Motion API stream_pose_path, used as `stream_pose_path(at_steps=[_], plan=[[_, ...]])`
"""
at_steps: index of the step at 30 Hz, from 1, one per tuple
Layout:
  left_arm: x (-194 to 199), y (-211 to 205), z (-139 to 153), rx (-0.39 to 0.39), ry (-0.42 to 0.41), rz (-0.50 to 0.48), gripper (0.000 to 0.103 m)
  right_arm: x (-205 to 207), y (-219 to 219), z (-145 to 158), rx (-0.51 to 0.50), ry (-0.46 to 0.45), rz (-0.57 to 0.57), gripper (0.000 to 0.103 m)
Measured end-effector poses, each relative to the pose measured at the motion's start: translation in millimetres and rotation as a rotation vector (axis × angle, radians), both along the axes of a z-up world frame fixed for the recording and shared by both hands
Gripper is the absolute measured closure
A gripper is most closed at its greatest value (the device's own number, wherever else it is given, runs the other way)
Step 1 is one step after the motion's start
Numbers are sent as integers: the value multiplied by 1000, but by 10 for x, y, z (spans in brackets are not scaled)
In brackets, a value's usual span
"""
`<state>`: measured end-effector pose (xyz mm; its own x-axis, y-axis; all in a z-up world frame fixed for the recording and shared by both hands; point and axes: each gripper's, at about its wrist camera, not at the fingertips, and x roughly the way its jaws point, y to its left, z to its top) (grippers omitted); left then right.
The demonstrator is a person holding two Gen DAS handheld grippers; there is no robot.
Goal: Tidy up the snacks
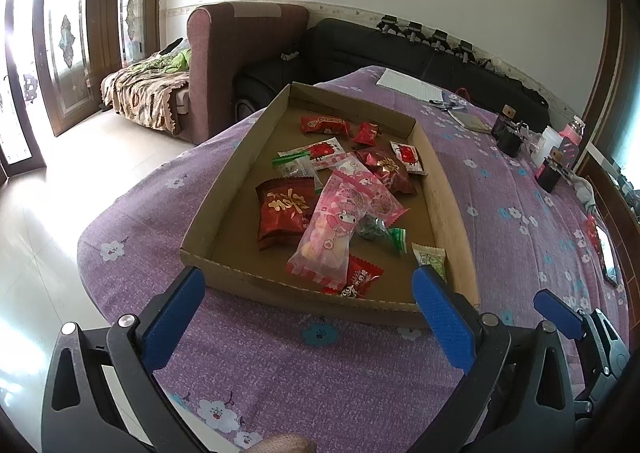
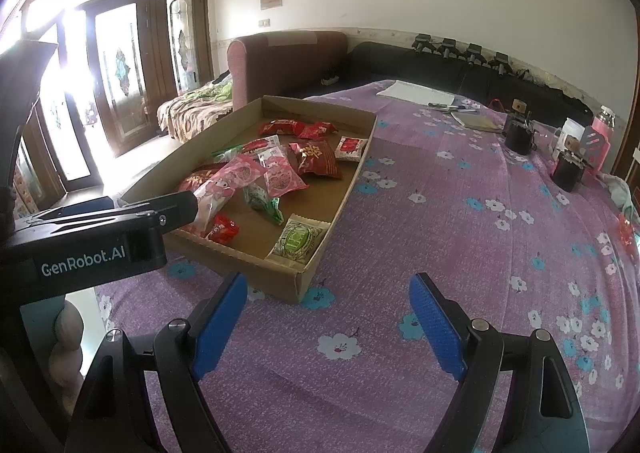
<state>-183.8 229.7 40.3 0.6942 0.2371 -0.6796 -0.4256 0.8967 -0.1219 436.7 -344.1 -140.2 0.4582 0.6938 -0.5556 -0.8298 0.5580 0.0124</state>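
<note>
Hovering short of the cardboard tray [image 1: 448,197], both the left tool [image 1: 308,309] and right tool [image 2: 328,317] are spread and empty; the snacks [image 1: 340,221] already lie heaped inside, unsorted, though something red [image 2: 626,233] at the surface's far edge might be a stray.

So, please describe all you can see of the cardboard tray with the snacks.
The cardboard tray is a shallow, open brown box with low walls, looking like plain corrugated card. It lies flat on the purple flowered cloth. Loose snack packets in red, pink and green wrappers cover its floor. Neither gripper touches it.
</note>
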Motion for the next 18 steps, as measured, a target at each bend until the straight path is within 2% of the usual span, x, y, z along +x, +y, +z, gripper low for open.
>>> stream_pose_path(at_steps=[18], plan=[[-2,-12,-20,-2,2,-2,0,-10,6,-18,-3,5,5,18]])
